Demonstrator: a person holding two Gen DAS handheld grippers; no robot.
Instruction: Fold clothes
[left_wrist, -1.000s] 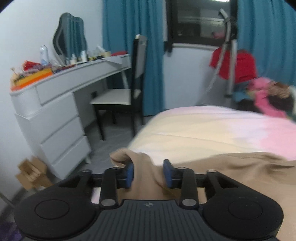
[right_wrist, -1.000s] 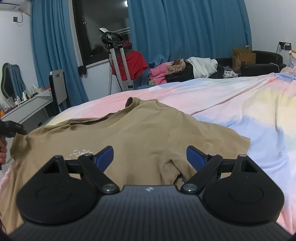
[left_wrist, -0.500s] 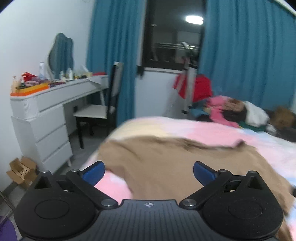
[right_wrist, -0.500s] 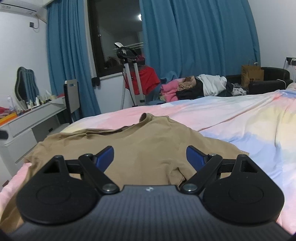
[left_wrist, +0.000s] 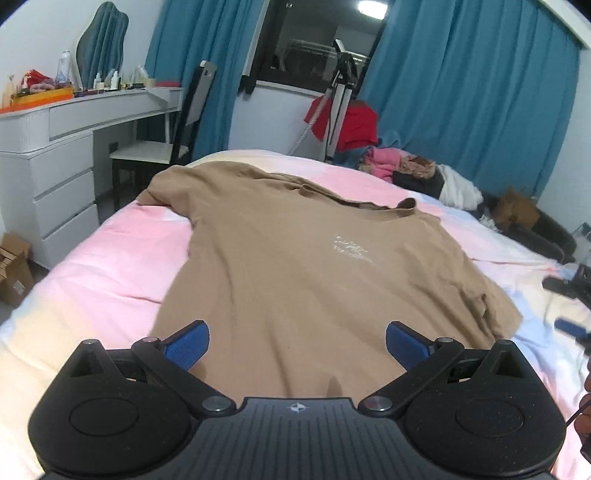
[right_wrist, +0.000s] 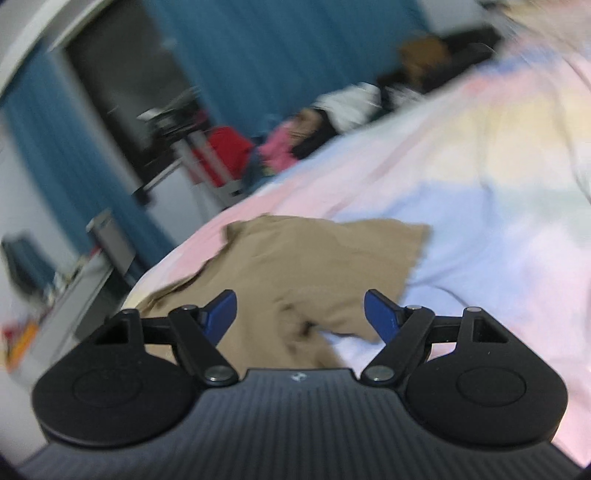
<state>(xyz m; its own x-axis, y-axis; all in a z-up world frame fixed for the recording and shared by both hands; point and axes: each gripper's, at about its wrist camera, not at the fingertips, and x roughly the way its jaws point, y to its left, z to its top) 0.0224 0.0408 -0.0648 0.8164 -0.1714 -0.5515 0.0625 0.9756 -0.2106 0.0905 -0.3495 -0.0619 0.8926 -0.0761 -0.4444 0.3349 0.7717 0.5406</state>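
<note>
A tan T-shirt (left_wrist: 295, 266) with a small white print lies spread face up on the pastel bedsheet (left_wrist: 122, 266). My left gripper (left_wrist: 295, 341) hovers open over the shirt's near hem with nothing between its blue pads. In the tilted, blurred right wrist view, my right gripper (right_wrist: 299, 312) is open above the tan T-shirt's (right_wrist: 295, 266) right sleeve and side. At the right edge of the left wrist view, part of the right gripper (left_wrist: 570, 295) shows beside the shirt.
A white dresser (left_wrist: 55, 155) and a black chair (left_wrist: 173, 144) stand left of the bed. A pile of clothes (left_wrist: 413, 173) and a garment steamer stand (left_wrist: 340, 96) are beyond the far edge, before blue curtains. A cardboard box (left_wrist: 14, 269) sits on the floor.
My left gripper let go of the shirt's sleeve, opened wide and pulled back to the near hem. My right gripper swung right and tilted, jaws narrowing slightly, now over the right sleeve.
</note>
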